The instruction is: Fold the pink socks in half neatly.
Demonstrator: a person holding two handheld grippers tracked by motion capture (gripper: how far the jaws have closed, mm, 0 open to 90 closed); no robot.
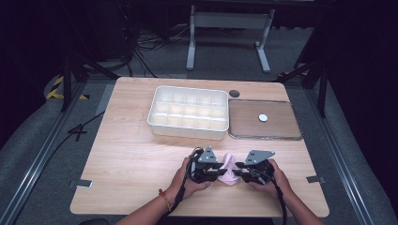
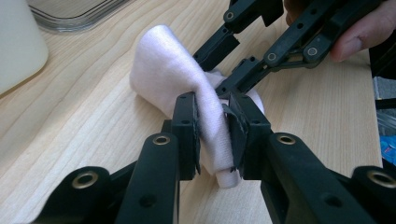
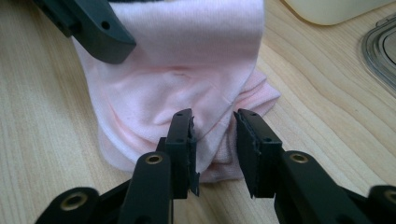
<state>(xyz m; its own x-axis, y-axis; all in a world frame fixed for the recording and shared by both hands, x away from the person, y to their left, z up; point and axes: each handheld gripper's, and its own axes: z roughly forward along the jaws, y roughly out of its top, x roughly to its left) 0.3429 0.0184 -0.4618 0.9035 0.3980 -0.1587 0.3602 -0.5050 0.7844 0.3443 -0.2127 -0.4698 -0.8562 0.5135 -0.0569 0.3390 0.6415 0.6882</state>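
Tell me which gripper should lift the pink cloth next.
Left, probably. The left gripper is already shut on the pink cloth, while the right gripper has a gap between its jaws at the cloth's edge.

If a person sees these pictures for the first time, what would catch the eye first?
Most likely the pale pink cloth near the front edge of the wooden table, with the left gripper shut on it and the right gripper at its other side, jaws a little apart around a fold. Next, the white compartment tray farther back, with a clear lid lying flat on its right.
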